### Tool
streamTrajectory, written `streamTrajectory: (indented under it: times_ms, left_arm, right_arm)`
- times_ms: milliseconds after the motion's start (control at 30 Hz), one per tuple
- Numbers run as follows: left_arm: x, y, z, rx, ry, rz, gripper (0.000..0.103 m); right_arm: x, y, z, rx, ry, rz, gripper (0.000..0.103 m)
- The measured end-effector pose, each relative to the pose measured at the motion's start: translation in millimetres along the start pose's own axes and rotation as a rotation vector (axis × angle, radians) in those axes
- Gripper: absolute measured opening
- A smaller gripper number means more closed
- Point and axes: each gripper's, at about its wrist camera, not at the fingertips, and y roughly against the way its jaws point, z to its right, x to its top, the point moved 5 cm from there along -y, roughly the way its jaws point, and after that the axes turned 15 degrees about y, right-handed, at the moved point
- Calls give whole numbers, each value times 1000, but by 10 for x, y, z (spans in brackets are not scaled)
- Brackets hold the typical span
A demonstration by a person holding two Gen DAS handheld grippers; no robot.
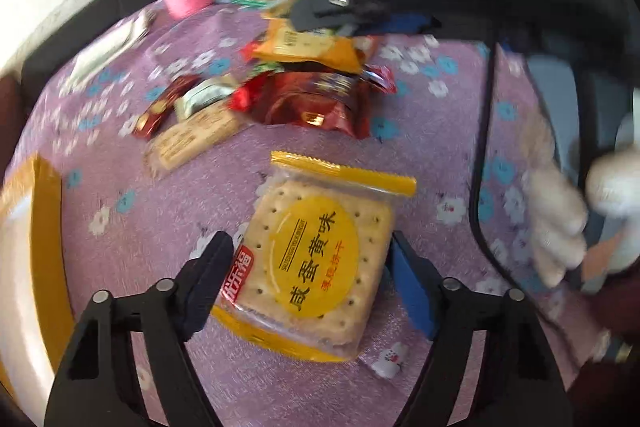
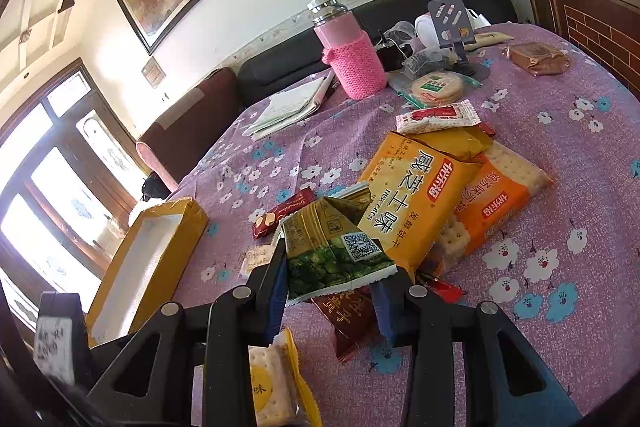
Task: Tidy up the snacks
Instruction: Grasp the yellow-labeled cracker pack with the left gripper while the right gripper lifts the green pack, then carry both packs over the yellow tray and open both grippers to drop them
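Snacks lying spread over the worktop point(image 2: 560, 187)

A cracker packet point(image 1: 320, 259) is sitting between the left tongs point(image 1: 308, 279); the snack pile point(image 2: 420, 195) is lying behind it, an open box point(image 2: 148, 263) standing to the pile's left and a flask point(image 2: 352, 55) standing at the far edge.

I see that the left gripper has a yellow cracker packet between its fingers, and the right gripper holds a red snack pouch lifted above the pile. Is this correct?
Not quite. In the right wrist view, the pouch held in the right gripper is green and gold, a green snack pouch, not red. The rest holds: the left wrist view shows the yellow cracker packet between the fingers of the left gripper.
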Motion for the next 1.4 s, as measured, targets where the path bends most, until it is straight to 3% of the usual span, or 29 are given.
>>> streamTrajectory:
  times_ms: [233, 367, 467, 533, 700, 900, 1033, 1267, 1400]
  left_arm:
    - [-104, 464, -466, -23, 262, 135, 71]
    - [-289, 973, -902, -11, 416, 241, 71]
    - [-442, 1308, -1344, 49, 518, 295, 71]
    - [-584, 1476, -1669, 133, 574, 317, 72]
    - [-909, 1666, -2367, 285, 696, 330, 72]
    - [-1050, 1587, -2813, 374, 772, 304, 72]
    - [-1099, 1488, -2934, 371, 786, 284, 72]
    - [-1123, 1358, -3014, 376, 796, 251, 72]
    - [-1144, 1344, -3032, 356, 813, 241, 72]
  right_arm:
    - [-4, 0, -89, -14, 49, 11, 39]
    - [-15, -15, -184, -23, 88, 12, 38]
    - [19, 13, -369, -9, 126, 2, 38]
    - [65, 90, -634, 30, 172, -4, 37]
    - [178, 212, -1471, 203, 284, -28, 37]
    - [28, -139, -2528, 393, 385, -167, 37]
    - [-262, -512, -3060, 417, 467, -260, 37]
    - [-649, -959, -3412, 420, 517, -379, 37]
    - [-726, -992, -3478, 405, 548, -396, 39]
